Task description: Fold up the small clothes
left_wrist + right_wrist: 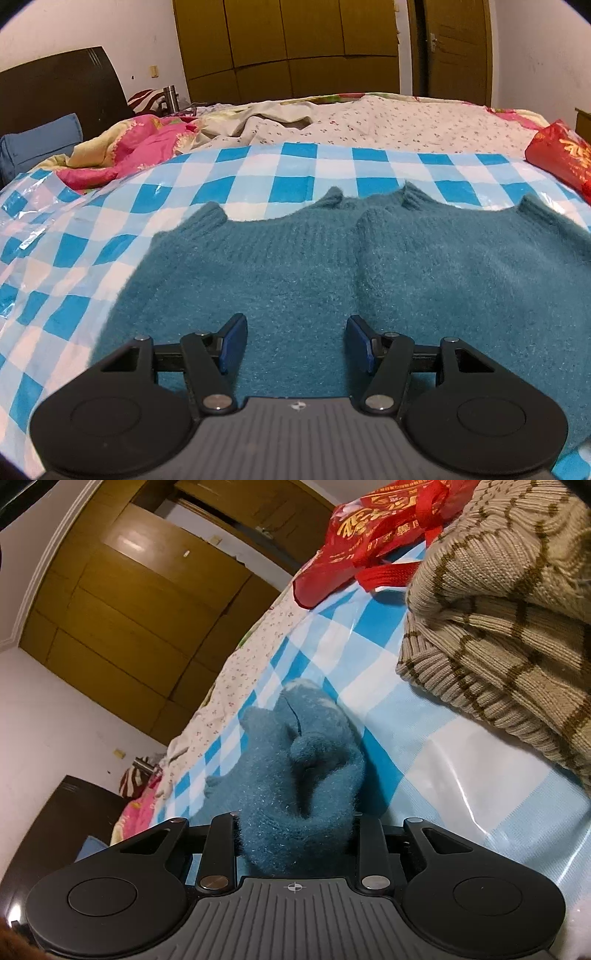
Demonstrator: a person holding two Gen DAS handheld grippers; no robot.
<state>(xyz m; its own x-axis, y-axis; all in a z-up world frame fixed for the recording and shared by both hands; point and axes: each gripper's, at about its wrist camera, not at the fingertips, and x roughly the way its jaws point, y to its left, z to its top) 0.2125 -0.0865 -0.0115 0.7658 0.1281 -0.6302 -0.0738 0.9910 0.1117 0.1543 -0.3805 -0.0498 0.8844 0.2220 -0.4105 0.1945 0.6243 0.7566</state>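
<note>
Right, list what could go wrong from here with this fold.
1. The right tool grips a thick bunch of the fuzzy teal knitted garment; pulling may drag the whole piece askew.
2. The left tool is open above it, pinning nothing, so it could slide on the glossy blue-checked plastic sheet.
3. The folded beige ribbed sweater lies close and might get knocked.

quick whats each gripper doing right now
Left gripper: open, over the fuzzy teal knitted garment, holding nothing.
Right gripper: shut on a bunch of that garment.

Red bag [561,155] on checkered sheet [258,173]; brown wardrobe [288,44] behind bed.
</note>
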